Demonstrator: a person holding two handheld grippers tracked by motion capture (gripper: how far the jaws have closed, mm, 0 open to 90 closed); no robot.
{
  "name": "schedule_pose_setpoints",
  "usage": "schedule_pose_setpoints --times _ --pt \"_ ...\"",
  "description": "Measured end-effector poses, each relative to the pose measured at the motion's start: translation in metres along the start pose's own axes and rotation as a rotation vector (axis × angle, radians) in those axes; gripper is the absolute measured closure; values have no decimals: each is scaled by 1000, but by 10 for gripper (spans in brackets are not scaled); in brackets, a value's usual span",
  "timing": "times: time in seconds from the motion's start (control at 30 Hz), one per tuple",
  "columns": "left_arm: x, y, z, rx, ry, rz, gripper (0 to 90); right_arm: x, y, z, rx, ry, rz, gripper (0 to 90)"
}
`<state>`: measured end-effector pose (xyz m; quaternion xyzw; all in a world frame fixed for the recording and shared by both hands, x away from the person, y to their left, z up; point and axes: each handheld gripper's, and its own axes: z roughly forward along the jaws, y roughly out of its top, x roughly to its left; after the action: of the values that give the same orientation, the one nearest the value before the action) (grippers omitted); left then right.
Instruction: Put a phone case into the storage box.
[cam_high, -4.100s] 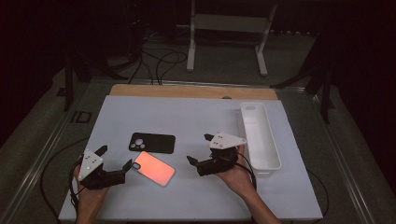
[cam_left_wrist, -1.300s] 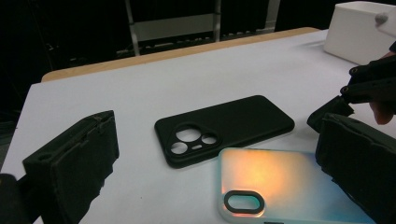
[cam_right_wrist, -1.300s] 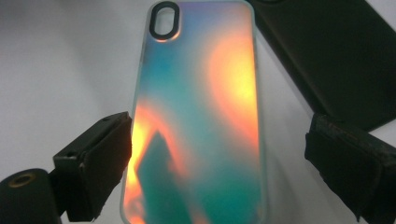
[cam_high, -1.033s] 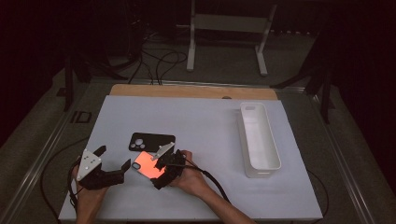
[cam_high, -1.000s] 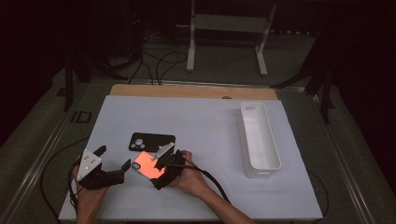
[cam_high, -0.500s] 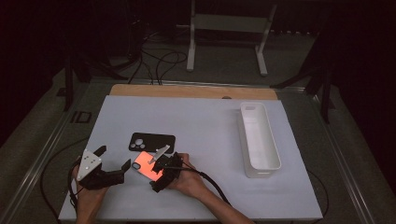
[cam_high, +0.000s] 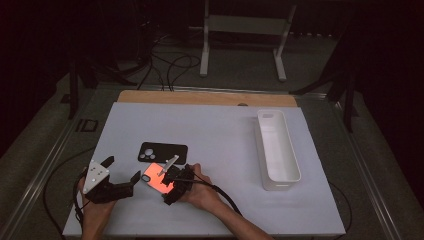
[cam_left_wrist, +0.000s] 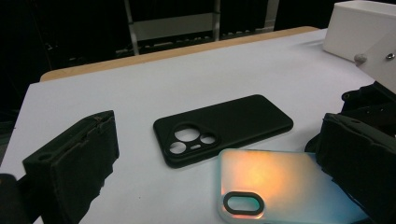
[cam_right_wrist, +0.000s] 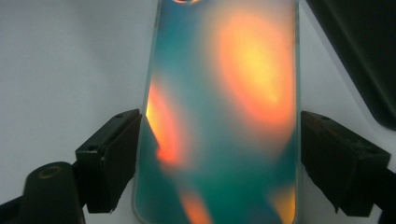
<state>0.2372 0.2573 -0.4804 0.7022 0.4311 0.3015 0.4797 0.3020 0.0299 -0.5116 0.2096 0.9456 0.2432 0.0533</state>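
A translucent phone case (cam_high: 156, 180) with an orange and teal sheen lies flat on the white table (cam_high: 215, 130), near the front left. My right gripper (cam_high: 168, 185) is down over it and open. In the right gripper view its jaws stand on either side of the case (cam_right_wrist: 224, 93), very close to its long edges. A black phone case (cam_high: 162, 152) lies just behind, camera holes up. My left gripper (cam_high: 122, 169) rests open at the left of the coloured case (cam_left_wrist: 271, 186), gripping nothing; the black case (cam_left_wrist: 224, 128) lies ahead of it.
A long white tray (cam_high: 277, 150) stands at the right side of the table. A wooden strip (cam_high: 205, 97) runs along the table's far edge. Cables trail from both grippers over the front edge.
My right gripper has crossed from beside the tray to the coloured case and, in the last second, settled lower with its jaws around it. My left gripper has stayed put.
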Motion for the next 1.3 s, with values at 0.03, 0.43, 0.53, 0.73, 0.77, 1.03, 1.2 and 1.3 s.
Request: schedule_pose_setpoints --times 0.03,0.43,0.53,0.73,0.77,1.03,1.2,1.3 --pt "0 0 0 0 0 0 0 1 1 0 11 -4 8 165" --pt "0 0 1 7 2 -2 0 -1 -2 -14 -41 -32 -2 169" --pt "1 0 1 7 1 -3 0 -6 -3 -21 -67 -33 8 169" --pt "1 1 1 11 1 -13 0 -14 -5 -36 -110 -55 31 169" --pt "1 1 1 13 1 -13 0 -15 -6 -38 -119 -58 32 169" --pt "0 4 1 29 5 -30 0 -25 -13 -52 -176 -77 67 169" --pt "-1 8 2 44 2 -52 0 -29 -19 -62 -215 -89 83 169" --pt "-2 10 2 57 -12 -66 0 -32 -23 -68 -236 -91 81 169"
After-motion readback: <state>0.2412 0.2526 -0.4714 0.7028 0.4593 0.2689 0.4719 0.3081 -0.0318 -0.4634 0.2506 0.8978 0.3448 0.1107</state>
